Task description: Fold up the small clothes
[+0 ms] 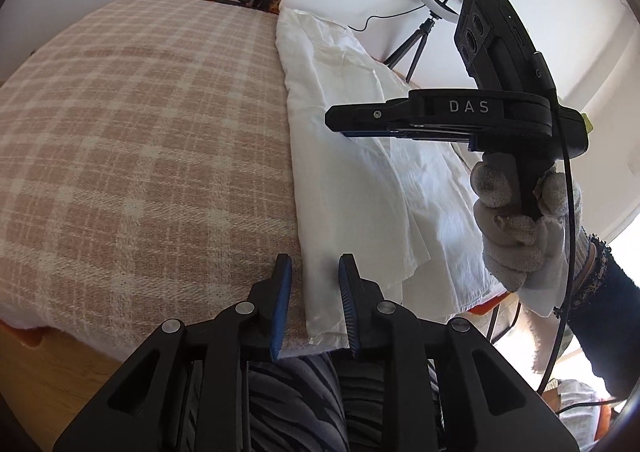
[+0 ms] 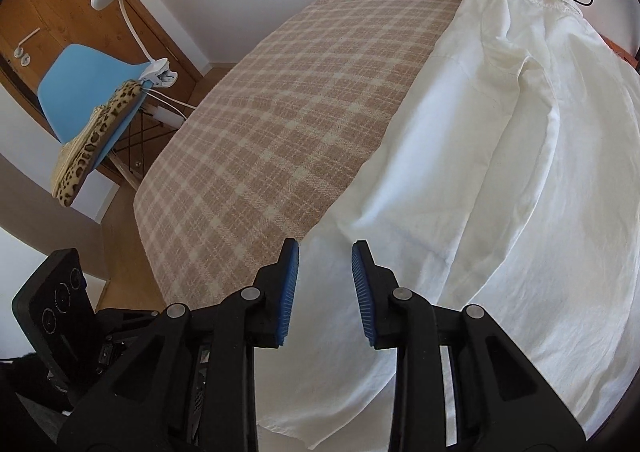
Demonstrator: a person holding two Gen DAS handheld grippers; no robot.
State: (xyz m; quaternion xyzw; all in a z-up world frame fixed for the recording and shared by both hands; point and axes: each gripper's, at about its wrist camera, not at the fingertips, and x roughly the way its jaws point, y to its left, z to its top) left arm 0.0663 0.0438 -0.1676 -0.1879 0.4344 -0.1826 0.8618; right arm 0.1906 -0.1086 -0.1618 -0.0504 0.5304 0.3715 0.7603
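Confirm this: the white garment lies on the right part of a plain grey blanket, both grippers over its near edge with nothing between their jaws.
Not quite: the blanket is checked beige and cream, not plain grey, as the right wrist view shows. The rest holds: the white garment lies on its right part, and the left gripper and right gripper stand open over its near edge, empty.

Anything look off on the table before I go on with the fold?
Nothing damaged or spilled. The white garment lies rumpled along one side of the checked cloth, with loose folds and creases, and its near edge droops over the table's front. That unevenness is the only thing that stands out.
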